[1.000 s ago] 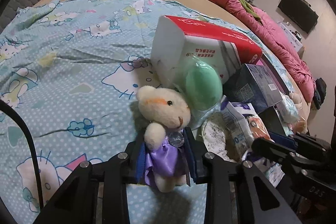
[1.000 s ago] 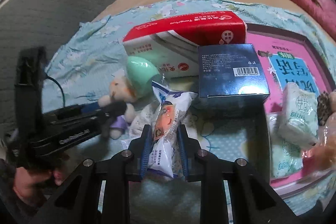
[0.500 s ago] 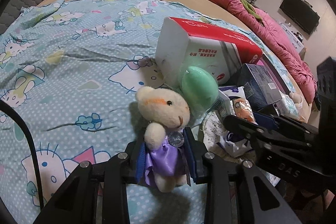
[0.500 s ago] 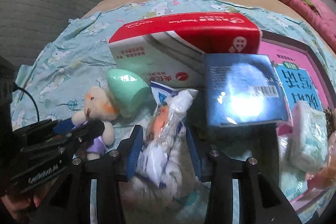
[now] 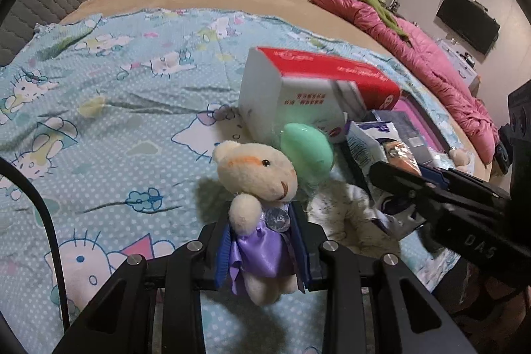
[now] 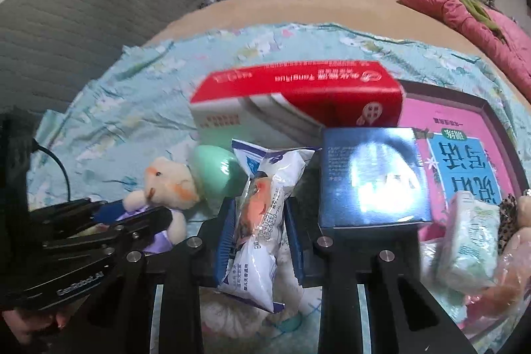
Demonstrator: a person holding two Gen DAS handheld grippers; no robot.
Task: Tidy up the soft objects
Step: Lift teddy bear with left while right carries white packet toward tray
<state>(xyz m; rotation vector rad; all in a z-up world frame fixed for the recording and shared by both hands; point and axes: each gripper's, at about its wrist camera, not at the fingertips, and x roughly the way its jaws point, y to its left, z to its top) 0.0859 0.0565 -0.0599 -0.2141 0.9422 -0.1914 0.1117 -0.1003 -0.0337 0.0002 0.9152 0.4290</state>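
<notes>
A small cream plush bear (image 5: 255,171) in a purple dress hangs upright in my left gripper (image 5: 262,241), whose blue pads are shut on its body. In the right wrist view the bear (image 6: 169,184) and the left gripper (image 6: 132,214) show at the lower left. My right gripper (image 6: 257,221) has a white and blue snack packet (image 6: 265,188) standing between its pads; its jaws are closing and press on the packet's sides. From the left wrist view that packet (image 5: 368,145) sticks up from the right gripper (image 5: 415,184) beside the bear.
A green egg-shaped toy (image 5: 307,151) leans on a red and white tissue box (image 5: 298,88). A dark blue box (image 6: 371,178), a pink tray (image 6: 464,121) and a tissue pack (image 6: 471,234) lie to the right. The cartoon-cat sheet (image 5: 99,121) spreads left; a pink quilt (image 5: 431,55) lies far right.
The right jaws spread apart around the packet half a second ago and have come together on it again. The right gripper shifted closer to the bear. The left gripper kept its hold.
</notes>
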